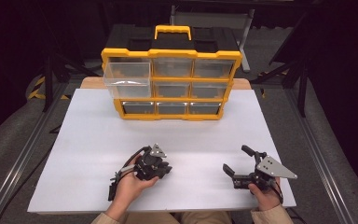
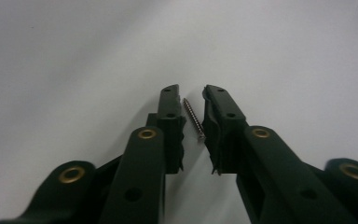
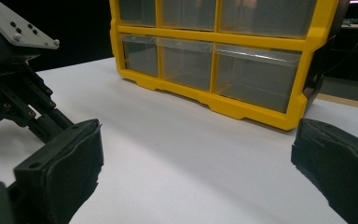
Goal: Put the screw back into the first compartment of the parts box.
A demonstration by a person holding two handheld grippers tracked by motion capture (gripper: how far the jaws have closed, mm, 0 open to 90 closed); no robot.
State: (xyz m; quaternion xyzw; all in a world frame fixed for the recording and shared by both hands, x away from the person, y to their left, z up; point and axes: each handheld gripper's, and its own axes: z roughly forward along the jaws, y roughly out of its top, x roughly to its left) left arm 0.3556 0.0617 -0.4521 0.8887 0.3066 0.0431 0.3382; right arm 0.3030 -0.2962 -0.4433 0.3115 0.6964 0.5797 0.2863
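Left gripper (image 2: 193, 95) straddles a screw (image 2: 193, 119) on the white table (image 1: 98, 140), jaws narrowly parted, not yet clamped. Pick-up step; closing comes next. Right gripper (image 3: 191, 163) stands wide open, empty.

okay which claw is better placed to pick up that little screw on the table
Left. The left claw already straddles the screw, jaws open on either side of it on the white table. The right claw is wide open, off to the side, facing the yellow drawer organizer.
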